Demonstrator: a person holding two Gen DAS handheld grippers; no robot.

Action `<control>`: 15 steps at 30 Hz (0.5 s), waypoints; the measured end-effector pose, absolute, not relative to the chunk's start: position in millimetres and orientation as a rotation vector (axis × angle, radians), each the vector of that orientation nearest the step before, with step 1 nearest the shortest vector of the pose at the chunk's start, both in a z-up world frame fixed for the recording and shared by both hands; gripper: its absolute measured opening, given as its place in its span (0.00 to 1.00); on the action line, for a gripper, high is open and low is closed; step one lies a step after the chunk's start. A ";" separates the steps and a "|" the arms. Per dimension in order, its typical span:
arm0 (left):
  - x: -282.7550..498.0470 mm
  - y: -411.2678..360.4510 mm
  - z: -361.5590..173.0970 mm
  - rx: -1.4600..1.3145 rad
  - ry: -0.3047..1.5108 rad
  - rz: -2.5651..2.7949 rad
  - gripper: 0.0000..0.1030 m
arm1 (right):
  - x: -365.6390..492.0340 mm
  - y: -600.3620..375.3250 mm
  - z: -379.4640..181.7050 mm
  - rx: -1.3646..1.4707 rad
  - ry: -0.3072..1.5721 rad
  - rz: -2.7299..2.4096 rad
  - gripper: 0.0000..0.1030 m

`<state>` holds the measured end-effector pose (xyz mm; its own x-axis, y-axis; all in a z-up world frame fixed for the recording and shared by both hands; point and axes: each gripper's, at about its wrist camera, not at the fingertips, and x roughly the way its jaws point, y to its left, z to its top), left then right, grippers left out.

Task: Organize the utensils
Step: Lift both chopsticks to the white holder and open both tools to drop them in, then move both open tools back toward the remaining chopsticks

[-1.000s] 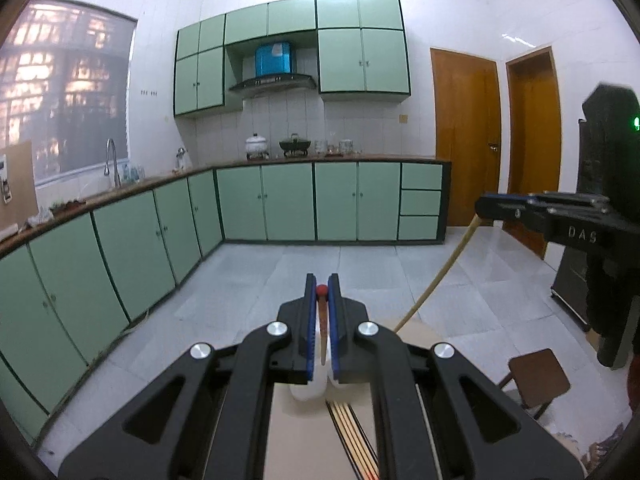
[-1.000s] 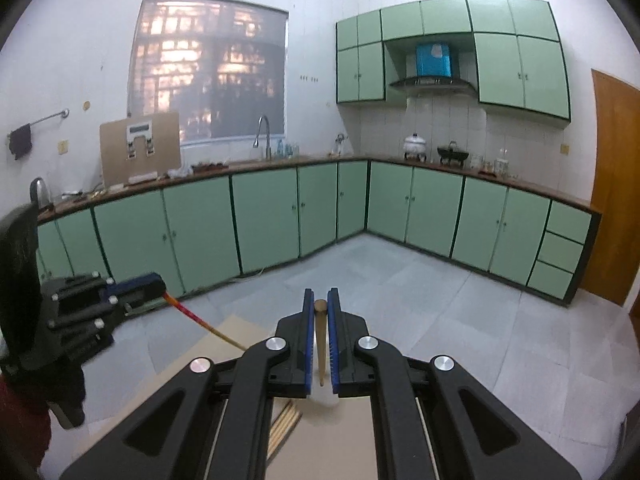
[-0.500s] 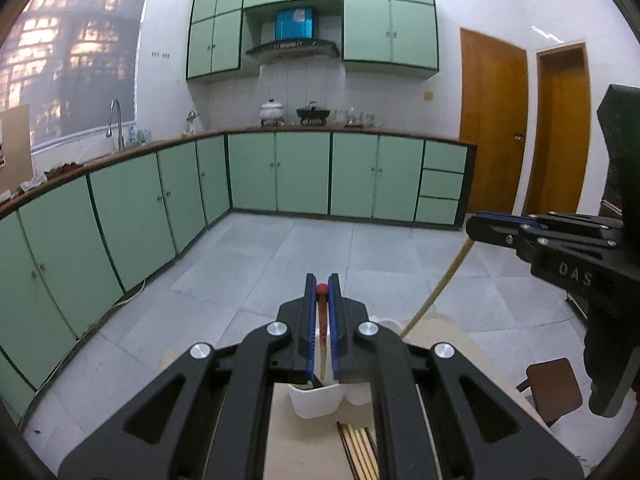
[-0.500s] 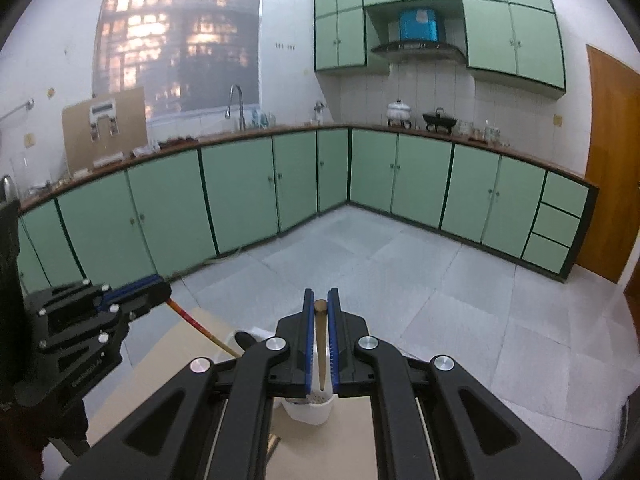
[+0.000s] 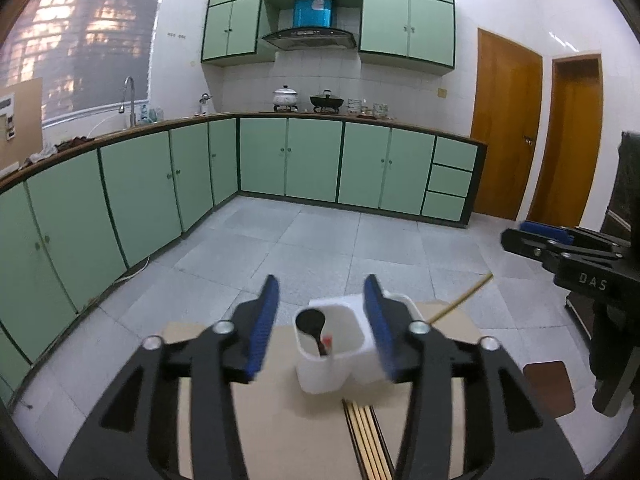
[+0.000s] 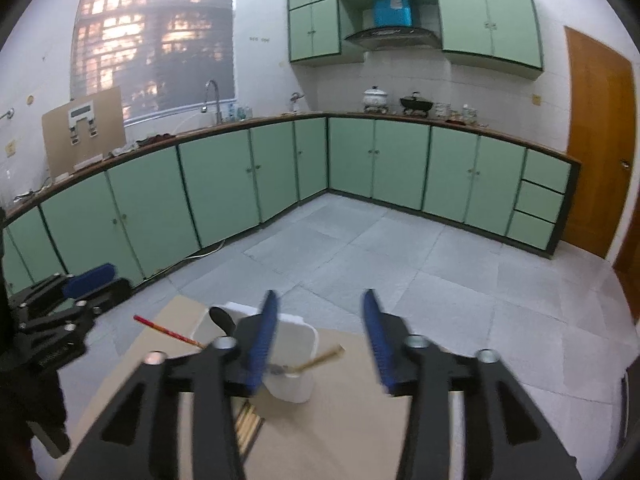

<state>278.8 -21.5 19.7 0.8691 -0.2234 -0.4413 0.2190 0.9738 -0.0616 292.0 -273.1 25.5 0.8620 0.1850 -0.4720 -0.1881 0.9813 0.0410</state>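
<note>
dropping utensils into the white holder, both grippers just let go

left wrist view: left gripper has its jaws just opened and nothing between them; the red-tipped chopstick sits in the white holder at 6 o'clock beside a black spoon, loose chopsticks on the board just below. right wrist view: right gripper jaws also just opened, empty, its wooden chopstick leaning in the holder at 7 o'clock. next move i'd guess: back off, grab the loose ones.
</note>
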 end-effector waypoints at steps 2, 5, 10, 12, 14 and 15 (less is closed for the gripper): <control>265.2 -15.4 15.0 -0.017 0.464 -0.229 0.51 | 277.3 -276.3 20.8 -0.010 0.489 0.182 0.60; 237.9 -8.7 -2.5 -0.010 0.480 -0.221 0.61 | 251.9 -278.3 7.8 -0.030 0.484 0.160 0.81; 202.5 -3.8 -42.2 -0.006 0.554 -0.220 0.72 | 212.6 -273.8 -24.2 -0.038 0.508 0.151 0.94; 190.1 -2.8 -57.5 0.002 0.578 -0.208 0.76 | 198.6 -270.4 -41.1 -0.027 0.534 0.153 0.94; 177.1 -0.3 -75.0 0.004 0.608 -0.196 0.77 | 185.5 -265.9 -58.9 -0.024 0.551 0.142 0.94; 173.3 0.6 -81.3 0.003 0.620 -0.193 0.77 | 179.2 -263.1 -68.2 -0.027 0.560 0.136 0.94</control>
<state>173.3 0.6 -81.3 0.7967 -0.1786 -0.5774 0.1804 0.9821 -0.0549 179.2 -263.1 -68.2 0.8383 0.1211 -0.5316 -0.1359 0.9907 0.0114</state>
